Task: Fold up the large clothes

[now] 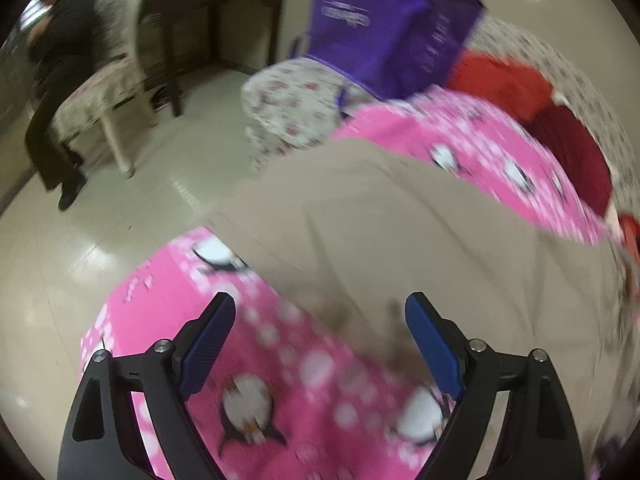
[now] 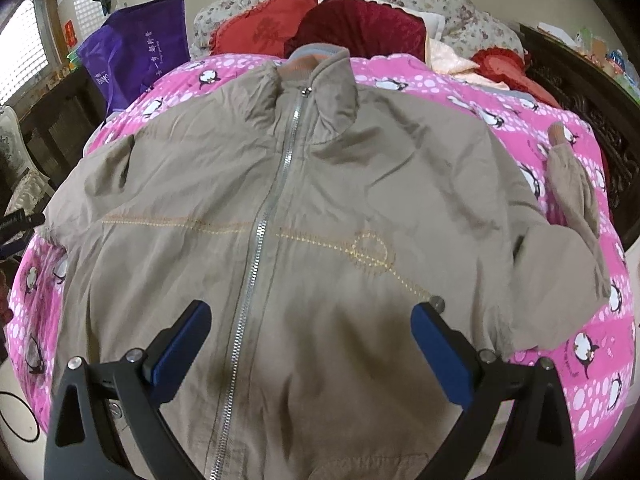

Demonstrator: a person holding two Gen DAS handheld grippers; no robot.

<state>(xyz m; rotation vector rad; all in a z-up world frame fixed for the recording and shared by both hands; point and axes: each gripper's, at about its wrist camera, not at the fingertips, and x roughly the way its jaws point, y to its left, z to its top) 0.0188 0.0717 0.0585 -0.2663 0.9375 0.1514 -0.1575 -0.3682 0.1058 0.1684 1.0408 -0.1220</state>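
Note:
A large tan zip-up jacket [image 2: 304, 208] lies front side up on a pink penguin-print bedspread [image 2: 592, 364], collar at the far end, zipper closed, its right sleeve bent upward. My right gripper [image 2: 312, 316] hovers open over the jacket's lower front, nothing between its blue pads. In the blurred left wrist view the jacket [image 1: 380, 240] spreads across the bedspread [image 1: 280, 360]. My left gripper [image 1: 320, 312] stands open above the jacket's edge and the pink cover, holding nothing.
A purple bag [image 1: 384, 28] and red cushions [image 2: 320, 32] sit at the head of the bed. A person in dark clothes [image 1: 60, 80] sits by a dark wooden table [image 1: 208, 12] across the pale tiled floor [image 1: 60, 280]. A dark carved bed frame [image 2: 580, 92] borders the right side.

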